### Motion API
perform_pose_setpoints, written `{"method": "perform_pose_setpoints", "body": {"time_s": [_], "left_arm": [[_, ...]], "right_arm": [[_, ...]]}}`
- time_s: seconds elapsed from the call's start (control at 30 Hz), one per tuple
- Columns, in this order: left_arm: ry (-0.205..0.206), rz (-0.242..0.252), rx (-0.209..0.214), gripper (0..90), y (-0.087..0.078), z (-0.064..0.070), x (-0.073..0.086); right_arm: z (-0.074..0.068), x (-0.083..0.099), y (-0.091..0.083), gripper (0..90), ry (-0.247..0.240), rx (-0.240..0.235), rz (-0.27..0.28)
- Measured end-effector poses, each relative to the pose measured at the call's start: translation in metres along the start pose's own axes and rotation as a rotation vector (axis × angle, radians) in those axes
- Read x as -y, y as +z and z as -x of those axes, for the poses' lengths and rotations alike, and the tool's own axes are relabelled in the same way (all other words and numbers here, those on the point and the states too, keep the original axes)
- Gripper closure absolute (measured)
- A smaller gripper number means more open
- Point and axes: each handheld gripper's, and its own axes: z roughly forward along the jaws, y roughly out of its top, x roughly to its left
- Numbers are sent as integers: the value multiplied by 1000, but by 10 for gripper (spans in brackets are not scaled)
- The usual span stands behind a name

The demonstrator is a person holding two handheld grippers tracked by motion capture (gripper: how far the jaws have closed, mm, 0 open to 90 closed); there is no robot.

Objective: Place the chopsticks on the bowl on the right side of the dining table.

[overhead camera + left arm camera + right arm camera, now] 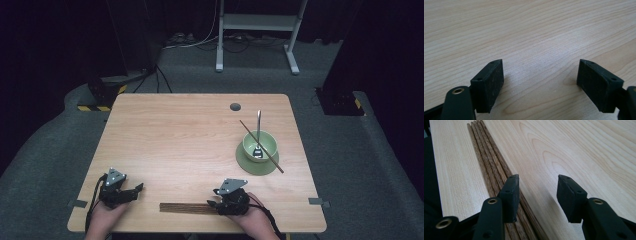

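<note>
**A:** Where your hands rest, the near edge of the table (150, 125) runs just behind both wrists, and bare wood opens ahead of the left gripper (131, 192) and between the two tools. How much room do you read on the right?

**B:** Less at your back, plenty in front. Your right gripper (214, 197) sits close to the near edge, and the wood beyond its fingers (510, 195) is open up to the dishes at the far right.

**A:** And the bundle of chopsticks (184, 207)?

**B:** It lies flat along the near edge, stretching away from your right fingers toward your left hand. In the right gripper view, your jaws stand released; one finger rests over the sticks (485, 160), the other sits beside them over bare table, so the bundle isn't between them.

**A:** Your left fingers (489, 85)?

**B:** Spread wide, holding nothing, just wood between them.

**A:** Anything in the way?

**B:** Well ahead of your right fingers, a green bowl (259, 146) stands on a green plate (250, 166), with a spoon (258, 131) in it and a single chopstick (272, 159) laid across the rim.
</note>
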Motion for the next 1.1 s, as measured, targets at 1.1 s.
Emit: {"method": "perform_pose_setpoints", "body": {"time_s": [1.1], "left_arm": [[1, 2, -15, 240, 0, 1, 0]], "right_arm": [[25, 17, -11, 727, 63, 109, -17]]}}
